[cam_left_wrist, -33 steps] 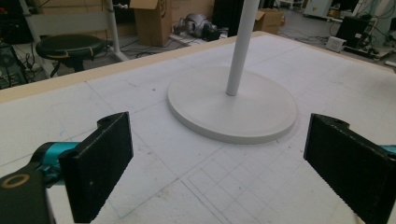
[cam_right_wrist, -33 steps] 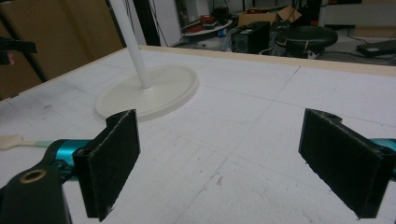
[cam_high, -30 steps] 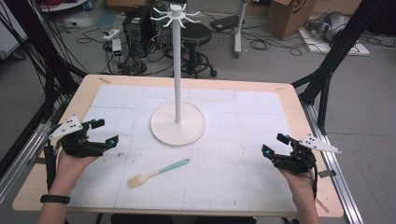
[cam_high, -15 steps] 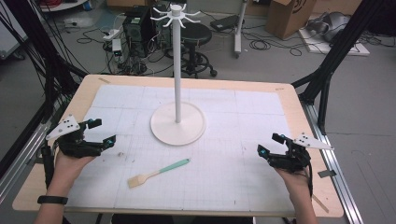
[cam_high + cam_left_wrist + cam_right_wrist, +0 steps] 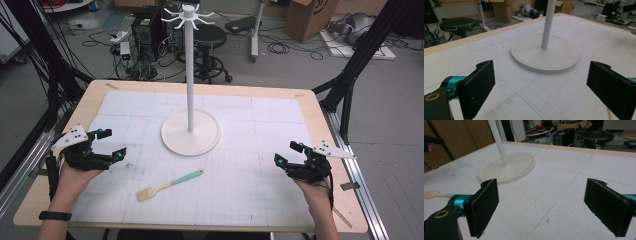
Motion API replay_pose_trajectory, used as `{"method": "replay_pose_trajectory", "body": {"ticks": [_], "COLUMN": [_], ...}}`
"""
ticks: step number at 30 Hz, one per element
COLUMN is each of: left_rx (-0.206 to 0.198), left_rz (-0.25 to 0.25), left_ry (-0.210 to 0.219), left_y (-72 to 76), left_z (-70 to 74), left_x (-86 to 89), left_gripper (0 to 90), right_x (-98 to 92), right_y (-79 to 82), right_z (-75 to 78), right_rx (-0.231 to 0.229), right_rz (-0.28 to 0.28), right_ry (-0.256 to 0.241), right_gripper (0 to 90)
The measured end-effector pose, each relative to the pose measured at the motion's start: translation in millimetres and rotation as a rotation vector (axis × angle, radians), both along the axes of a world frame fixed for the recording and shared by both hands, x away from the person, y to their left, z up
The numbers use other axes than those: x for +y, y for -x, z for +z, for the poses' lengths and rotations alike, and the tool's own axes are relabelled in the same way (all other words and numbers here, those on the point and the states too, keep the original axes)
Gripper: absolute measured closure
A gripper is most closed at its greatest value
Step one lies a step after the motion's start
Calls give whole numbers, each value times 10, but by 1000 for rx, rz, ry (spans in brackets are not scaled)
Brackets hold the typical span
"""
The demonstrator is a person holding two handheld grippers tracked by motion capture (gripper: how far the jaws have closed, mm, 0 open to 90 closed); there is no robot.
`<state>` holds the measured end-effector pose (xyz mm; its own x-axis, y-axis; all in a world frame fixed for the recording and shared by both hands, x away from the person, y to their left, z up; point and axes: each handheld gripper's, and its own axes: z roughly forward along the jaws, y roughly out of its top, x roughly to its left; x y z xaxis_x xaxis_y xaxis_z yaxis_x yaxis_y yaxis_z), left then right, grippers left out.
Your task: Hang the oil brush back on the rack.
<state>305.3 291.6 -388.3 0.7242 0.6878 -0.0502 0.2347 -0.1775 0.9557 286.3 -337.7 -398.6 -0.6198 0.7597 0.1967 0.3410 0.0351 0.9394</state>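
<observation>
High view: both grippers are hovering low over the white gridded mat (image 5: pixel 280 130), at opposite edges of the table (image 5: pixel 320 107). Left gripper (image 5: pixel 111 143) is sitting at the near left, jaws spread wide, nothing between them. Right gripper (image 5: pixel 291 154) is sitting at the near right, likewise wide open and empty.

A small spatula (image 5: pixel 169 185), teal handle and pale wooden blade, is lying flat on the mat between the two grippers, nearer the front edge, handle angling toward the stand. It is lying just in front of the round base of the white hook stand (image 5: pixel 190 131), apart from it. The stand's pole is rising upright to a crown of hooks at the top.

Left gripper view: the jaws are framing the stand base (image 5: pixel 544 55) ahead. Right gripper view: the blade end of the spatula (image 5: pixel 434 194) is peeking in at far left, behind the left jaw.

Judgement: this is looking like the approach stage, with nothing grasped yet. The spatula seems the likely pick and the hooks the likely goal. The next move is calling for one gripper to travel inward, line its jaws across the thin handle, and come down nearly to the mat before closing, since the spatula is lying flat.
</observation>
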Motion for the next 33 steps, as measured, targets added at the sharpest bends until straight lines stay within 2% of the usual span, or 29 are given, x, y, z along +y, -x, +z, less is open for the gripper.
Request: {"method": "replay_pose_trajectory", "body": {"ticks": [3, 4, 5, 6, 7, 10, 11, 12, 13, 16, 17, 18, 20, 21, 23, 24, 26, 28, 29, 33], "left_rx": [4, 4, 12, 12, 13, 19, 23, 23, 36, 44, 59, 59, 78, 78, 89, 89, 108, 114, 127, 143], "left_rz": [-42, -42, -68, -68, -95, -117, -146, -146, -171, -199, -222, -222, -247, -247, -274, -274, -295, -300, -319, -321], "left_ry": [-18, -18, -29, -29, -42, -51, -55, -55, -68, -85, -100, -100, -128, -128, -181, -181, -206, -208, -222, -250], "left_y": [27, 27, 44, 44, 61, 73, 82, 82, 88, 93, 93, 93, 87, 87, 86, 86, 88, 90, 91, 107], "left_z": [43, 43, 61, 61, 73, 82, 78, 78, 60, 36, 12, 12, -31, -31, -85, -85, -150, -173, -217, -277], "left_x": [-129, -129, -214, -214, -311, -405, -505, -505, -608, -709, -810, -810, -955, -955, -1090, -1090, -1197, -1225, -1271, -1342], "left_gripper": [91, 92, 92, 91, 91, 92, 93, 98, 100, 108, 114, 119, 144, 144, 153, 157, 166, 174, 183, 188], "right_x": [-9, -15, -18, -18, -26, -13, -10, -10, -8, -13, -13, -13, -17, -19, -26, -26, -28, -27, -27, -33], "right_y": [0, -9, -14, -14, -25, -27, -27, -27, -24, -20, -18, -18, -14, -12, -8, -8, 2, 8, 13, 21], "right_z": [2, 4, 9, 9, 15, 17, 17, 17, 22, 30, 31, 31, 27, 25, 19, 19, 17, 17, 19, 17], "right_rx": [-5, -5, -1, -1, -8, -9, -10, -10, -11, -12, -11, -11, -7, -6, -6, -6, -4, -7, -4, -4], "right_rz": [4, 4, 0, 0, -3, 3, 4, 4, 5, 9, 7, 7, 5, 6, 5, 5, 4, 6, 6, 3], "right_ry": [-5, -1, -4, -4, -13, -8, -8, -8, -9, -11, -12, -12, -11, -10, -8, -8, -1, 1, 0, -1], "right_gripper": [117, 117, 117, 117, 117, 117, 117, 117, 117, 117, 117, 117, 117, 117, 118, 118, 117, 118, 118, 118]}}
